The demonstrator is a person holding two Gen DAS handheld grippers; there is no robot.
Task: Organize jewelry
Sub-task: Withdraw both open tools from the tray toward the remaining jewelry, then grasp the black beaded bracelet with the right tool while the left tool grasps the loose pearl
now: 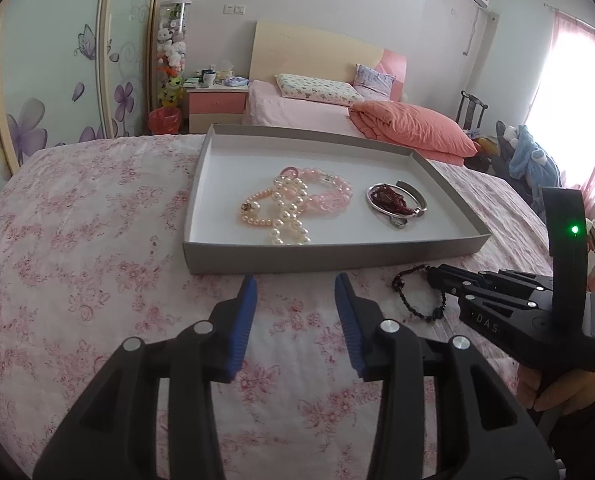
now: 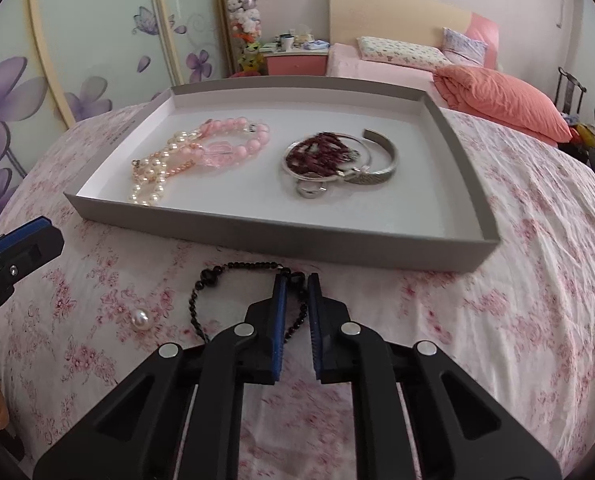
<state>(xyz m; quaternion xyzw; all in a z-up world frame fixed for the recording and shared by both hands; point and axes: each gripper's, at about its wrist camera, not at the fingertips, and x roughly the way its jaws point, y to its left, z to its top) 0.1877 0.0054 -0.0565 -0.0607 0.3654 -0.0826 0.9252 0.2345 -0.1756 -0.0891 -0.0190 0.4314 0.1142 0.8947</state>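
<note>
- My right gripper: fingers nearly closed around one black bead chain on the cloth, before the tray.
- My left gripper: wide open, empty.
- One loose pearl beside the chain.

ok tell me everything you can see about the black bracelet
The black bracelet is a thin loop of small dark glossy beads with a knotted cluster at its far left. It lies flat on the floral sheet, outside the tray, just off its near wall. The right claw straddles its right side with the jaws nearly closed; a firm grip can't be confirmed.
</note>
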